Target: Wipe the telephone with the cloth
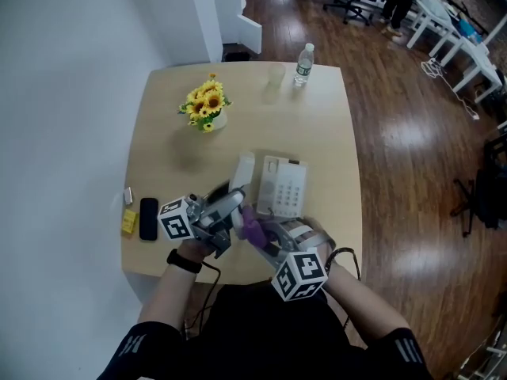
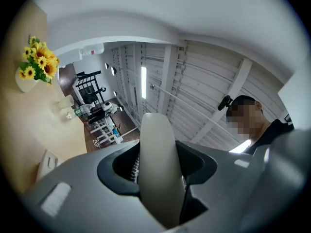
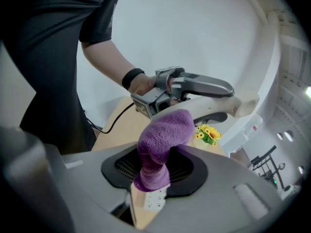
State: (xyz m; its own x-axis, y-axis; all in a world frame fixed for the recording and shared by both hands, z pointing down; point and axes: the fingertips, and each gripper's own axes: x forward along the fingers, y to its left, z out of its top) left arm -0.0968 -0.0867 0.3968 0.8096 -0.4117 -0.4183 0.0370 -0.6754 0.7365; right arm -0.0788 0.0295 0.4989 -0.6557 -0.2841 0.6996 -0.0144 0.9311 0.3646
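Only the left gripper view shows us the left gripper's (image 2: 158, 155) hold: its jaws are clamped on the cream handset (image 2: 155, 130), which rises between them toward the ceiling, with the sunflowers (image 2: 38, 64) at upper left. Only the right gripper view shows the right gripper (image 3: 153, 171) pinched on the purple cloth (image 3: 165, 132), whose bunched end curls up close under the handset; we cannot tell if they touch. The head view alone places the telephone (image 1: 283, 187) at the table's (image 1: 317, 125) centre, just right of the lifted handset. Both grippers work at the table's near edge, lower centre of that frame. A bottle (image 1: 303, 63) stands at the far edge and a black phone (image 1: 148, 218) lies by the left edge; bare top lies between the sunflowers and the telephone, and along the right side. The left forearm enters from lower left with its gripper tilted upward; the right enters from lower right, its gripper angled down toward the left
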